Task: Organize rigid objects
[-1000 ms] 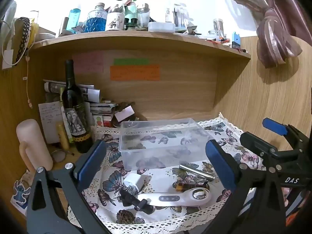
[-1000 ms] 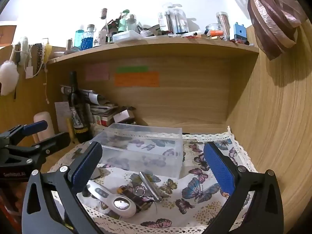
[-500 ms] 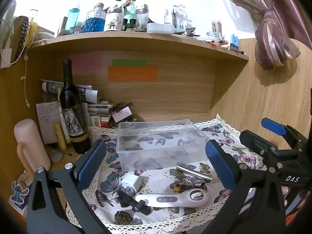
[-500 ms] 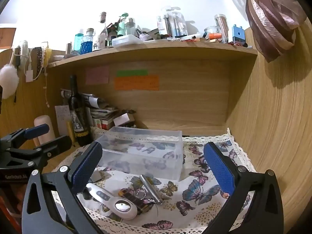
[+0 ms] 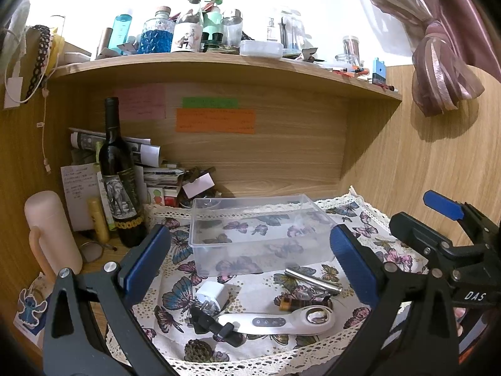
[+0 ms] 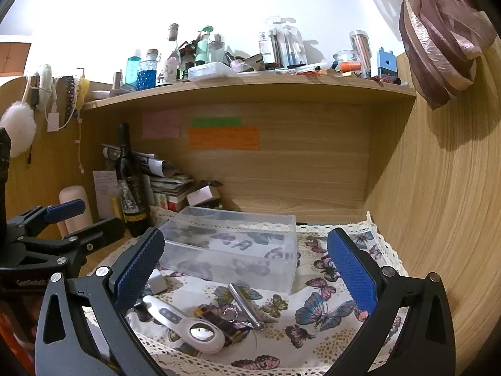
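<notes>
Metal rod point(image 5: 312, 279) is lying just before clear bin point(image 5: 256, 235), long axis slanting bin-ward; both hand-held grippers, left point(image 5: 250, 266) and right point(image 6: 245, 269), are being held spread, empty.

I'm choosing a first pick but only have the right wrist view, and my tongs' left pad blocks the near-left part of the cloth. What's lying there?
Observer: A white plug cube lies on the cloth in front of the clear box, apart from it.
Operator: Anything by the white handle's end?
Observer: A black clip-like piece lies across the handle end of the white device.
Operator: And on the desk near the bottle?
Observer: A small round ring, maybe a mirror, lies flat just left of the wine bottle.
</notes>
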